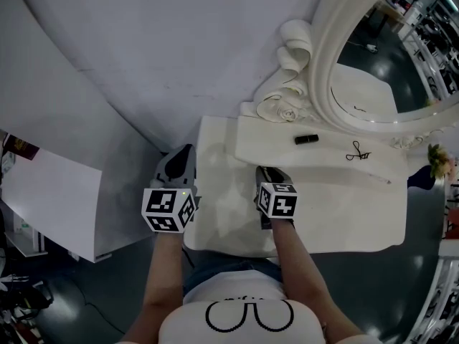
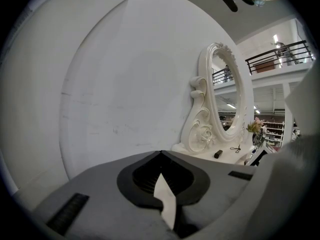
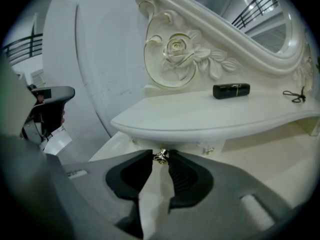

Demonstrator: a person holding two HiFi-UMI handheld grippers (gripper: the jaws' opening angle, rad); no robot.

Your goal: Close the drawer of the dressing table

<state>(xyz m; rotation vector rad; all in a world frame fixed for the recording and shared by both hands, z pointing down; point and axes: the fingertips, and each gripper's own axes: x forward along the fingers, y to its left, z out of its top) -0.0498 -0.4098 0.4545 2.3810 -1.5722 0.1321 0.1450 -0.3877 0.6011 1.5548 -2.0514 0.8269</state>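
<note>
The white dressing table (image 1: 326,165) stands against a curved white wall, its oval mirror (image 1: 380,56) in a carved frame. In the right gripper view the drawer front (image 3: 175,148) sits just under the overhanging table top (image 3: 210,116), with a small gold knob (image 3: 160,157) on it. My right gripper (image 3: 160,156) is shut on that knob, one pad on each side; in the head view this gripper (image 1: 267,173) is at the top's front edge. My left gripper (image 1: 185,153) hangs to the left of the table, shut on nothing, its tips (image 2: 161,153) pointing at the wall.
A black oblong case (image 1: 306,139) and a small black scissors-like item (image 1: 356,152) lie on the table top. A wide cream lower surface (image 1: 229,221) spreads in front of the drawer. Flowers (image 1: 439,160) stand at the right end. A white panel (image 1: 54,192) leans at the left.
</note>
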